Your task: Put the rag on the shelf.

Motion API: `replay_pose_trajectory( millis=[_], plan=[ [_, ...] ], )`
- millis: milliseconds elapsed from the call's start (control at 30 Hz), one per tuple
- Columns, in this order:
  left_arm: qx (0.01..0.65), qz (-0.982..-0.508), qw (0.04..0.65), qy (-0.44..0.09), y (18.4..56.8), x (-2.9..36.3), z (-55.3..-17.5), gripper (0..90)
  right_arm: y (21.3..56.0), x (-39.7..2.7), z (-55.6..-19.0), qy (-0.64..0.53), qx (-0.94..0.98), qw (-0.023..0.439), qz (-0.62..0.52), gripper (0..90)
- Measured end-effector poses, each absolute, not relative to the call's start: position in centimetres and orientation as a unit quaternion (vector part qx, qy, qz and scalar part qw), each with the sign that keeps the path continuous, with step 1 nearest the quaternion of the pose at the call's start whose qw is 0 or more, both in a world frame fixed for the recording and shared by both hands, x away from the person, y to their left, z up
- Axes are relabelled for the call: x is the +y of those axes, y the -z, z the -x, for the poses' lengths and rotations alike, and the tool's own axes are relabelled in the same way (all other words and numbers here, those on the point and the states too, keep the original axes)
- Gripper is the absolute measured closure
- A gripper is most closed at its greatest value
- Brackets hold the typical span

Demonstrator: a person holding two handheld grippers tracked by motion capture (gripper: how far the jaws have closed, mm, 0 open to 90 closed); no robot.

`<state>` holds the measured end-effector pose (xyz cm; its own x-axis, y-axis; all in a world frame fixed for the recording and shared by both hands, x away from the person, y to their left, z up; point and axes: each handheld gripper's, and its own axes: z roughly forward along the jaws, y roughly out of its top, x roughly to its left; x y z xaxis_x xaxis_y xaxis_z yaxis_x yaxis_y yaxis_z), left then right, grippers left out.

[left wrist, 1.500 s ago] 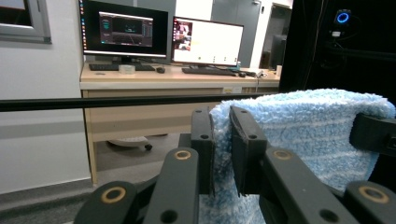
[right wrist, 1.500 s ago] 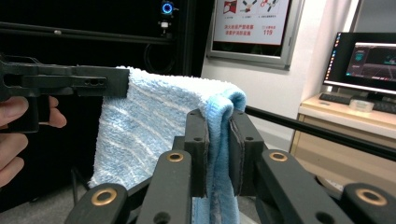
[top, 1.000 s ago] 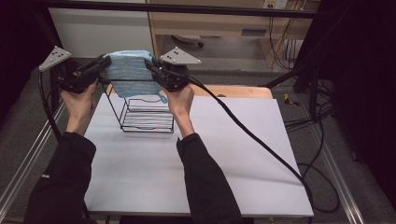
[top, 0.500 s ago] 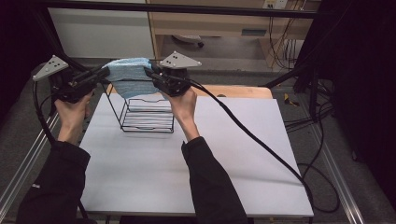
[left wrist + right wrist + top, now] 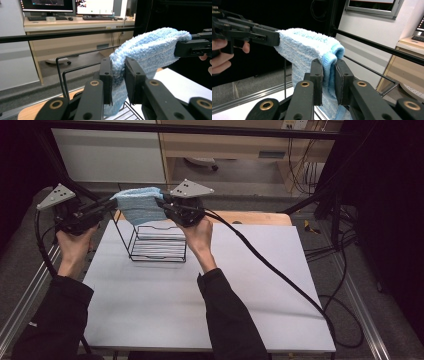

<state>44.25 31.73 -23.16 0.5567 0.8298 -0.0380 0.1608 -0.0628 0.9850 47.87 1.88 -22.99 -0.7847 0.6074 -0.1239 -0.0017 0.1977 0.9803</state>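
A light blue fluffy towel (image 5: pixel 138 205) hangs folded between my two grippers, above the far left corner of a black wire rack (image 5: pixel 156 241). My left gripper (image 5: pixel 111 204) is shut on the towel's left end, and my right gripper (image 5: pixel 160 201) is shut on its right end. In the left gripper view the towel (image 5: pixel 147 47) is pinched between the pads (image 5: pixel 106 82), with the right gripper clamped at its far end. In the right gripper view the towel's (image 5: pixel 309 47) blue hem sits between the pads (image 5: pixel 341 81). The towel's lower edge drapes down toward the rack.
The rack stands at the far left of a white table (image 5: pixel 260 285). A wooden board (image 5: pixel 260 217) lies along the table's far edge. A black cable (image 5: pixel 270 265) trails from the right gripper across the table. A black frame bar (image 5: pixel 200 129) crosses overhead at the back.
Both grippers have shifted left and slightly back with the towel, which now hangs over the rack's far left corner and looks more bunched between them.
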Motion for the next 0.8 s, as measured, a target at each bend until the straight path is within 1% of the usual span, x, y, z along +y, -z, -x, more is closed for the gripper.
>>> replay_pose_trajectory(
  millis=[100, 167, 233, 300, 367, 533, 600, 800],
  plan=[
    [0.380, -0.667, 0.571, -0.292, 22.6, 32.0, -43.9, 73.5, 23.1, 1.8, -47.8, -0.598, 0.732, 0.254, -0.206, 79.2],
    [0.392, -0.658, 0.573, -0.291, 22.0, 32.3, -43.8, 73.1, 23.2, 1.6, -47.8, -0.598, 0.732, 0.253, -0.207, 79.2],
    [0.408, -0.647, 0.580, -0.278, 21.1, 32.7, -43.8, 72.6, 23.3, 1.5, -47.8, -0.597, 0.732, 0.253, -0.207, 79.2],
    [0.421, -0.643, 0.579, -0.272, 20.2, 32.9, -44.1, 74.9, 23.3, 1.5, -47.7, -0.597, 0.733, 0.253, -0.206, 79.2],
    [0.428, -0.649, 0.569, -0.270, 19.5, 32.7, -44.5, 78.8, 23.4, 1.4, -47.7, -0.595, 0.734, 0.254, -0.204, 79.2],
    [0.423, -0.665, 0.556, -0.263, 18.6, 31.7, -45.4, 87.6, 23.5, 1.4, -47.6, -0.595, 0.735, 0.256, -0.198, 79.1],
    [0.421, -0.674, 0.549, -0.259, 18.5, 31.2, -45.6, 88.9, 23.6, 1.4, -47.6, -0.596, 0.735, 0.256, -0.197, 79.0],
    [0.418, -0.694, 0.525, -0.261, 19.0, 30.2, -46.2, 89.1, 23.8, 1.3, -47.5, -0.592, 0.739, 0.259, -0.189, 78.9]
  ],
)
